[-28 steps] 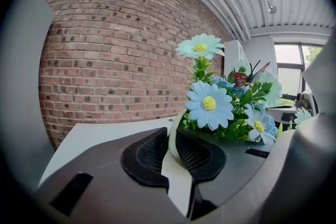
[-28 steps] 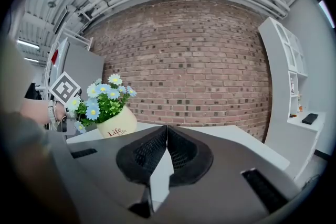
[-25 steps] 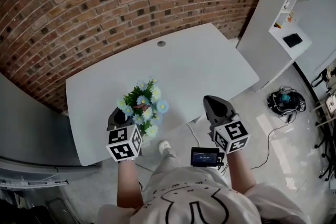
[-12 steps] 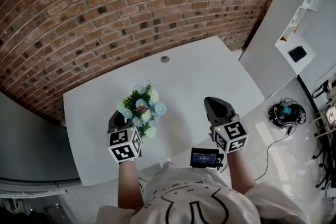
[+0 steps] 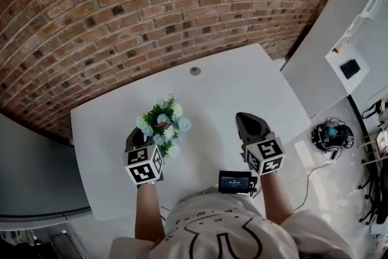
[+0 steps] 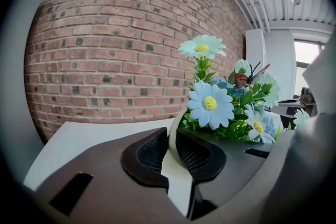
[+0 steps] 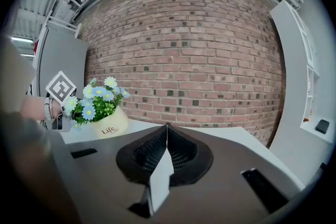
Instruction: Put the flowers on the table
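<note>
A cream pot of blue and white daisies (image 5: pixel 162 127) with a small butterfly is over the front-left part of the white table (image 5: pixel 242 88). My left gripper (image 5: pixel 136 137) is shut on the pot's rim (image 6: pixel 173 136), and the flowers (image 6: pixel 226 107) rise just beyond its jaws. In the right gripper view the pot (image 7: pixel 111 124) shows at the left above the tabletop; whether it rests on it I cannot tell. My right gripper (image 5: pixel 247 122) hovers over the table's front right, shut (image 7: pixel 166 131) with nothing in it.
A brick wall (image 5: pixel 121 3) runs behind the table. The table has a round cable hole (image 5: pixel 194 70) near its far edge. A white cabinet (image 5: pixel 339 51) stands to the right, with cables and gear (image 5: pixel 330 132) on the floor beside it.
Both grippers and the flowers have moved forward, from the table's front edge to farther in over the tabletop. The left grip on the pot is unchanged.
</note>
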`<state>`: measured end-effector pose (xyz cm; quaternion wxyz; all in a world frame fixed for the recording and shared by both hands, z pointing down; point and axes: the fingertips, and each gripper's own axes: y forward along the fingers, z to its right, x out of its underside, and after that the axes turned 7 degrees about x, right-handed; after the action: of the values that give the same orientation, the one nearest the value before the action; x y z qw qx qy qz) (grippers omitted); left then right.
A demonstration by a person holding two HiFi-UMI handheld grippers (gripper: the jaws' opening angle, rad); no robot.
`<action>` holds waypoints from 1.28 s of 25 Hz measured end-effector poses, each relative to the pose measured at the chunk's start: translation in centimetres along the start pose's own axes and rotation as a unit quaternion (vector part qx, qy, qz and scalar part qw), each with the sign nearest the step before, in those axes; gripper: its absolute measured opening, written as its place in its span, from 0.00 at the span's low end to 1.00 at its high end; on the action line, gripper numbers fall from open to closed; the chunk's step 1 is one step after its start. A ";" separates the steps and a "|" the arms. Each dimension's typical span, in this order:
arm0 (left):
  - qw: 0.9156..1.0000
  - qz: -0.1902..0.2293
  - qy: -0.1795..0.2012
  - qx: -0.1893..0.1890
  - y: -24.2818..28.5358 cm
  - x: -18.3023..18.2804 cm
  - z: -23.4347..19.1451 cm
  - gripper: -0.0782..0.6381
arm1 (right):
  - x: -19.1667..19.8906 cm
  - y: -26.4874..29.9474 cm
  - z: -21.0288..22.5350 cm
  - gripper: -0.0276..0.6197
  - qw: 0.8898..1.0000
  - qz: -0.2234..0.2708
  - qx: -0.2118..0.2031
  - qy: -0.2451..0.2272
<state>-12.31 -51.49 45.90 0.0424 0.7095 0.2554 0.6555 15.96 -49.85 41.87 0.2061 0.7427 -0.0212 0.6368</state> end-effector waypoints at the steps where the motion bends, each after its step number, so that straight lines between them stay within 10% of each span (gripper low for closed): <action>1: 1.000 -0.003 -0.002 -0.003 0.4 0.3 -0.2 0.19 | 0.3 0.4 0.1 0.06 1.000 -0.006 -0.003 0.000; 32: 0.990 -0.083 -0.089 -0.068 9.5 8.9 -2.5 0.19 | 9.2 9.3 3.9 0.06 0.992 -0.110 -0.062 0.021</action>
<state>-11.70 -56.70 58.07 0.1673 0.7370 0.2637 0.5994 18.65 -57.53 52.81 0.3209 0.7125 0.0261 0.6235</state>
